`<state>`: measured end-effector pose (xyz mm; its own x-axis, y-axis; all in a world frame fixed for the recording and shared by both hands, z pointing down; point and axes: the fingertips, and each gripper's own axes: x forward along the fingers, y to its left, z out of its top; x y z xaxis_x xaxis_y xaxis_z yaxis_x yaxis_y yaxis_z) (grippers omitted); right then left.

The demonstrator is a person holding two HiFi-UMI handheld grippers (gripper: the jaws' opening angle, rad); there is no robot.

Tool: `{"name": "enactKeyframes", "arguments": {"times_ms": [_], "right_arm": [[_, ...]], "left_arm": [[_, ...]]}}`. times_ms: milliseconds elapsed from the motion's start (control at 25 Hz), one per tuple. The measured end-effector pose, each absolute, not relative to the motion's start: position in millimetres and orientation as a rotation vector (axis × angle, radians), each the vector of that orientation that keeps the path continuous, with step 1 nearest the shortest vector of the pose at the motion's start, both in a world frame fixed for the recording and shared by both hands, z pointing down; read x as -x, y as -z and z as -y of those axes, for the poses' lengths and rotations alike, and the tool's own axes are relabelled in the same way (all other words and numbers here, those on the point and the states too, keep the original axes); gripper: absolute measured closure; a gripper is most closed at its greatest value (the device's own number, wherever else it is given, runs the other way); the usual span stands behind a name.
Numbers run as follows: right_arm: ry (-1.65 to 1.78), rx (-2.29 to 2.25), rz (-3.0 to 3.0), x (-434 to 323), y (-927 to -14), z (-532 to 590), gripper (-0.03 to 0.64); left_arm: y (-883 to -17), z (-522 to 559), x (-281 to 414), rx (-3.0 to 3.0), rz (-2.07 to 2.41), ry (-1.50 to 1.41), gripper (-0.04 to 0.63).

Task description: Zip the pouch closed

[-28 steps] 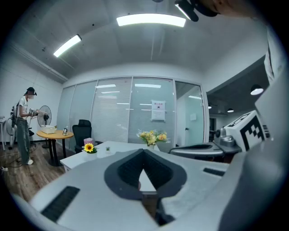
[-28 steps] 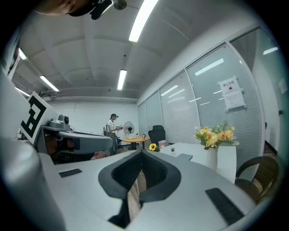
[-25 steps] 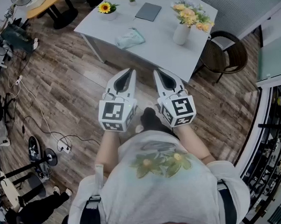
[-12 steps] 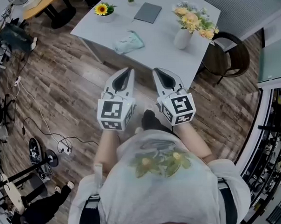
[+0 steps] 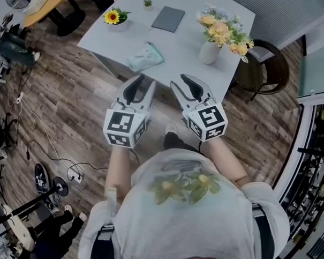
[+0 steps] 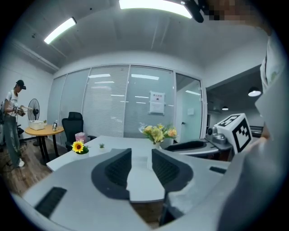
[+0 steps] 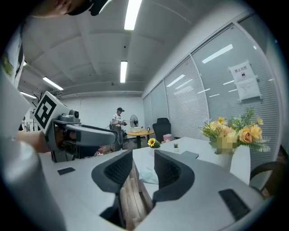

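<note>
A pale mint pouch (image 5: pixel 146 56) lies on the white table (image 5: pixel 185 55) near its front edge; in the right gripper view the pouch (image 7: pixel 148 174) shows beyond the jaws. My left gripper (image 5: pixel 143 83) and right gripper (image 5: pixel 182 82) hang side by side over the floor, just short of the table edge and apart from the pouch. Both pairs of jaws are opening with nothing between them, as the left gripper view (image 6: pixel 141 158) and the right gripper view (image 7: pixel 143 158) show.
On the table stand a sunflower pot (image 5: pixel 112 17), a tiny plant (image 5: pixel 147 3), a grey flat pad (image 5: pixel 168 18) and a vase of flowers (image 5: pixel 217 35). A round chair (image 5: pixel 263 63) stands at the table's right. Cables and stands (image 5: pixel 45 158) lie on the floor at left.
Both grippers have moved forward toward the table's front edge. Their jaws were together before and now stand apart.
</note>
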<state>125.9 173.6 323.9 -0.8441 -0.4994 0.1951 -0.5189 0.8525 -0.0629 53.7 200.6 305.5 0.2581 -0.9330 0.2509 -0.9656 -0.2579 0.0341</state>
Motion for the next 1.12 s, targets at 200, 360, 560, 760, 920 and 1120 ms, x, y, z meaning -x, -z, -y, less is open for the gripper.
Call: {"name": "enactKeyframes", "arguments": {"times_ms": [200,360,560,760,920,1120], "right_arm": [[-0.150,-0.743,2.829,-126,-331,-149,0.463],[-0.164,-0.694,2.806,-123,-344,-137,0.463],[-0.149,-0.639,2.775,-121,-357,-126,0.463],[-0.151,-0.612,2.764,-117,-366,-115,0.463],[-0.162,-0.603,2.756,-109,-371,-103,0.463],[-0.186,-0.600,2.731,-95,-383,-79,0.463]], "left_arm": [[-313,-181,-45,-2.317,1.788,-0.339,0.403],[-324,-171,-34,-2.274,1.808,-0.331,0.402],[-331,-160,-27,-2.228,1.832,-0.306,0.403],[-339,-151,-17,-2.196,1.840,-0.320,0.403],[-345,-139,-6,-2.185,1.830,-0.366,0.403],[-360,-111,11,-2.168,1.792,-0.453,0.403]]}}
